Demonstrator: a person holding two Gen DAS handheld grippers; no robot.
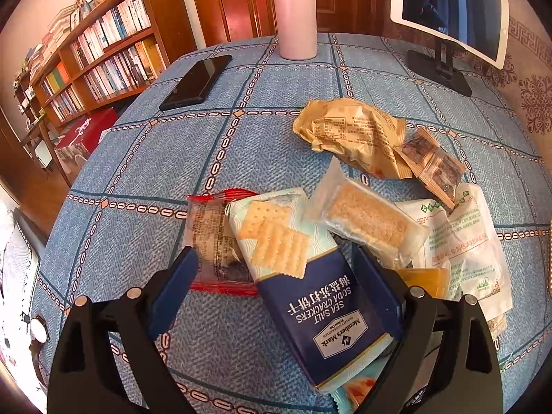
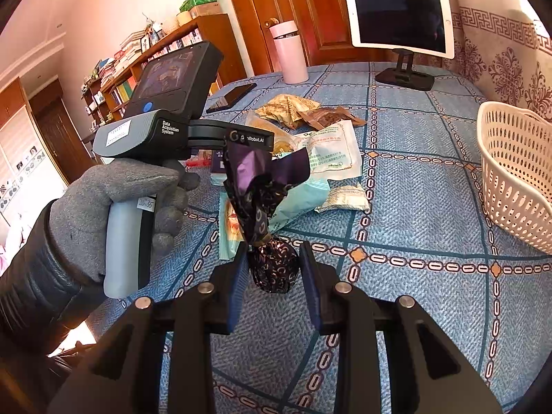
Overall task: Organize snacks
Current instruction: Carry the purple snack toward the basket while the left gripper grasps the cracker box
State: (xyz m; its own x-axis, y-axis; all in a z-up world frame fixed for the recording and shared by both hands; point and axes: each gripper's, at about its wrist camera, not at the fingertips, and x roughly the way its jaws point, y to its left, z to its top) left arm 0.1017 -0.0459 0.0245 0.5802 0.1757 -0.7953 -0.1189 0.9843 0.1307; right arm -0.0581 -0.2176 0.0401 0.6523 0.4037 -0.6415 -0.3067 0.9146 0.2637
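A pile of snack packets lies on the blue checked tablecloth (image 1: 145, 158). My left gripper (image 1: 276, 269) is open, its jaws on either side of a blue and white soda cracker pack (image 1: 310, 296). A red-edged packet (image 1: 214, 241) lies to its left, a clear-wrapped bar (image 1: 365, 220) and a white packet (image 1: 462, 238) to its right, a tan packet (image 1: 348, 131) behind. My right gripper (image 2: 272, 265) is shut on a dark purple wrapped candy (image 2: 272, 269), whose twisted wrapper tail stands up. A cream perforated basket (image 2: 517, 176) stands at the right.
A pink bottle (image 1: 296, 13), a black phone (image 1: 196, 82) and a white tablet on a black stand (image 1: 448, 10) sit at the table's far side. A bookshelf (image 1: 96, 51) stands beyond the left edge. The gloved hand holding the left gripper's handle (image 2: 120, 200) shows in the right wrist view.
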